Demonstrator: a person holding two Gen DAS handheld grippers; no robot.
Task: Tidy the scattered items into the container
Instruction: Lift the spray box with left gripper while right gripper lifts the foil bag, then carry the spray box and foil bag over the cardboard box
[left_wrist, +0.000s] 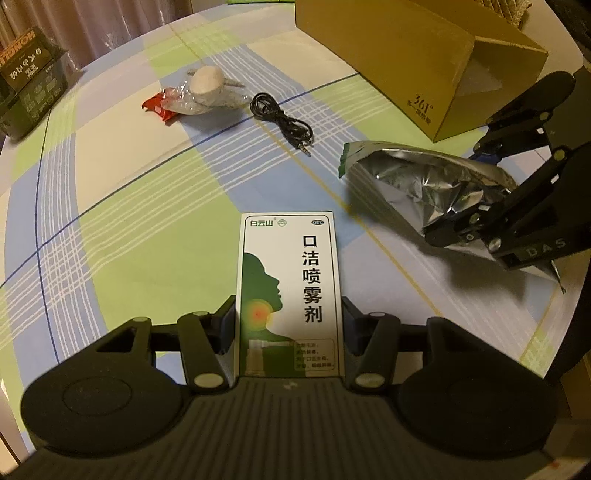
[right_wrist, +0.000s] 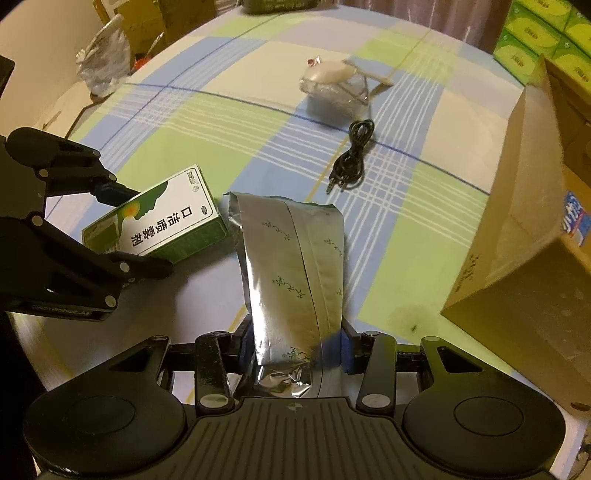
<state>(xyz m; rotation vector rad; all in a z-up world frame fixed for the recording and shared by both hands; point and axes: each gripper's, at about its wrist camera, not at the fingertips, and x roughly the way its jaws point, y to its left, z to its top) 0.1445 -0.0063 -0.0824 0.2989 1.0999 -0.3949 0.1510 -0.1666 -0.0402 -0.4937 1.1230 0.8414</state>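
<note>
Left gripper (left_wrist: 290, 328): clamped on the medicine box (left_wrist: 290, 291), near the cardboard box (left_wrist: 413, 55).
Right gripper (right_wrist: 295, 349): clamped on the foil pouch (right_wrist: 291, 266), beside the cardboard box.
2 items on the checked tablecloth (left_wrist: 129, 177), farther from the cardboard box: black cable (left_wrist: 282, 122), plastic-wrapped packet (left_wrist: 199, 92).

tabletop (left_wrist: 122, 236): checked cloth, blue, green, cream | on it: black audio cable (left_wrist: 282, 123), coiled; clear plastic bag (left_wrist: 207, 92) holding a white round thing, touching a red packet (left_wrist: 159, 109); open cardboard box (left_wrist: 424, 55) at the edge; dark green box (left_wrist: 29, 92) at the far corner
</note>
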